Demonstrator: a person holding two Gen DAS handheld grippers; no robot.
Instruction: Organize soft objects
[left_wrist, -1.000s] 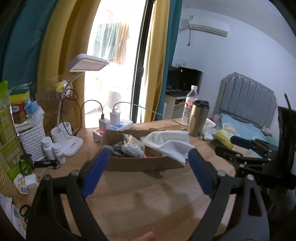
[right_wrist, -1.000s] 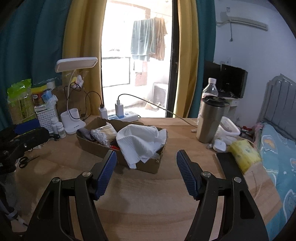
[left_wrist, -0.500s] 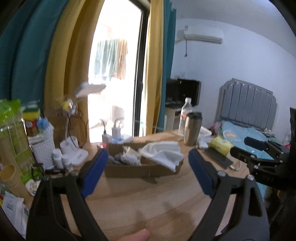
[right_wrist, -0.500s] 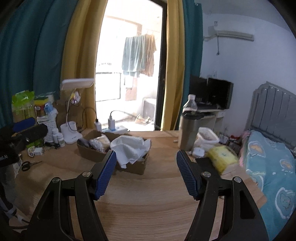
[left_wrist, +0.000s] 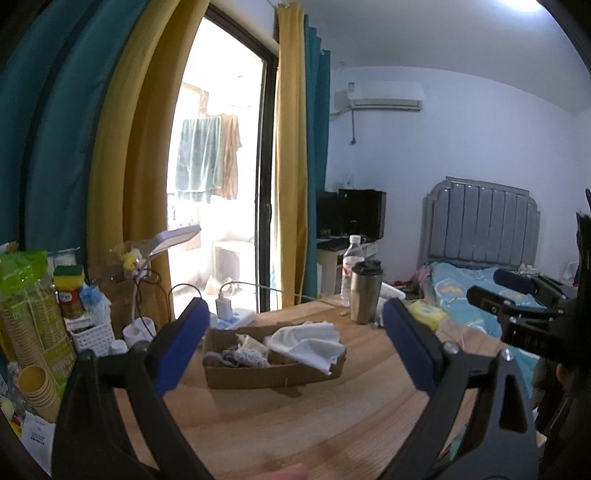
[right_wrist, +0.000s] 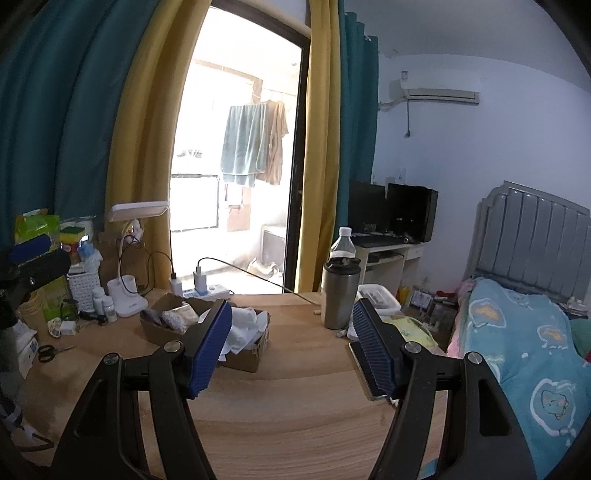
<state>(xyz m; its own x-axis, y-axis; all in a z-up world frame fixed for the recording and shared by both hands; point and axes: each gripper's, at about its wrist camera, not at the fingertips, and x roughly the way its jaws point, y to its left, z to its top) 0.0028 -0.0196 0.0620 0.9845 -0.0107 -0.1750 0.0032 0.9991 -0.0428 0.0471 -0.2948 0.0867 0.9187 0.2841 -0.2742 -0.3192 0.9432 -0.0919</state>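
A cardboard box (left_wrist: 258, 373) sits on the wooden table (left_wrist: 295, 424). It holds a white cloth (left_wrist: 306, 341) draped over its right end and grey knitted items (left_wrist: 236, 356) at its left. It also shows in the right wrist view (right_wrist: 162, 330) with the white cloth (right_wrist: 245, 325) partly behind my finger. My left gripper (left_wrist: 295, 347) is open and empty, well back from the box. My right gripper (right_wrist: 291, 343) is open and empty, back and to the right of the box.
A steel tumbler (right_wrist: 340, 295) and water bottle (right_wrist: 342, 243) stand right of the box. A desk lamp (right_wrist: 127, 291), power strip (right_wrist: 207, 290), white basket (left_wrist: 92, 334) and paper cups (left_wrist: 33, 384) line the left. A phone (right_wrist: 369, 373) and yellow pack (left_wrist: 426, 314) lie right. A bed (right_wrist: 517, 350) is beyond.
Both grippers have pulled back and risen away from the box, which now looks smaller and farther. Both stay open and empty.
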